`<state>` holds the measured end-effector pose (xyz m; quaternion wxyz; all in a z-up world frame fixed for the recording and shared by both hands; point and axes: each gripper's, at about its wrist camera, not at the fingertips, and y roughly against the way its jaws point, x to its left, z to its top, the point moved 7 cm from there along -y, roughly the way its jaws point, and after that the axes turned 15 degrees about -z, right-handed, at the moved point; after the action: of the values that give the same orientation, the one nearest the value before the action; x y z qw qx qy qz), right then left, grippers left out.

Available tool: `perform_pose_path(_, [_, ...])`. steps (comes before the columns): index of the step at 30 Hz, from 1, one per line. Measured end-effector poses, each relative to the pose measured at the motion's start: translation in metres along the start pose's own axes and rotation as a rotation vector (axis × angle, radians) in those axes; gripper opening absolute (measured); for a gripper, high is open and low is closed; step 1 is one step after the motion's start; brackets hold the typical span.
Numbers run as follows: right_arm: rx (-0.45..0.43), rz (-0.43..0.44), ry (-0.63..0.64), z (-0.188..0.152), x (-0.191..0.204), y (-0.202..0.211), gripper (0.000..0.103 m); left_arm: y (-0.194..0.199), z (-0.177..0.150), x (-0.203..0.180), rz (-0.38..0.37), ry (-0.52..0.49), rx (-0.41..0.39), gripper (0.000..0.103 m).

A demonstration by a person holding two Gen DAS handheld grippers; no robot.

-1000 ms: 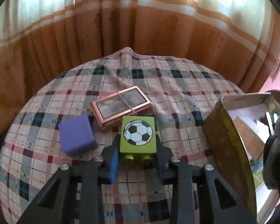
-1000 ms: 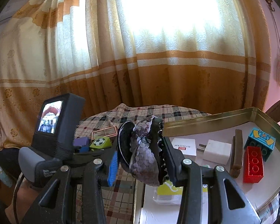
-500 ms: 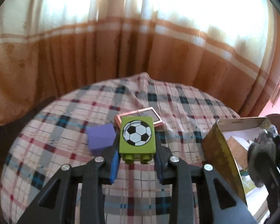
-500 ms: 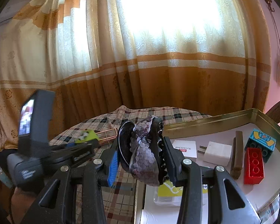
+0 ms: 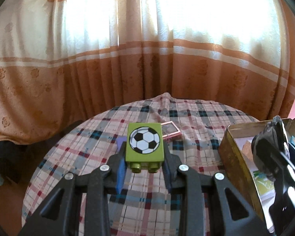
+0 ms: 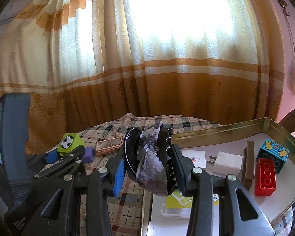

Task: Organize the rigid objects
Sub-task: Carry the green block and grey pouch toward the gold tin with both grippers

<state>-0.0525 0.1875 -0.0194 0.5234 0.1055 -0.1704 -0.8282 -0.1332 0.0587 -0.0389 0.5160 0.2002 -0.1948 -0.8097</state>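
Glossy green plastic brick with a football print (image 5: 145, 145) sits clamped in the left gripper (image 5: 145, 172), above checked cloth (image 5: 196, 122); the right gripper (image 6: 147, 169) pinches a sequined, toothed hair clip (image 6: 153, 167). Both hover beside a brass-coloured metal tray (image 6: 216, 130).

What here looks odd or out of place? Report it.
Nothing is spilled or broken. One oddity: the right gripper is clamped on a sequined hair claw, not a toy block like the red brick in the tin tray. The left gripper holds the green football block tilted.
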Motion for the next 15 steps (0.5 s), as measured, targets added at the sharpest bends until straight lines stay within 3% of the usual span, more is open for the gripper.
perform_pose_path(15, [-0.036, -0.029, 0.003, 0.005, -0.006, 0.007, 0.046, 0.016, -0.012, -0.005, 0.008, 0.008, 0.000, 0.031])
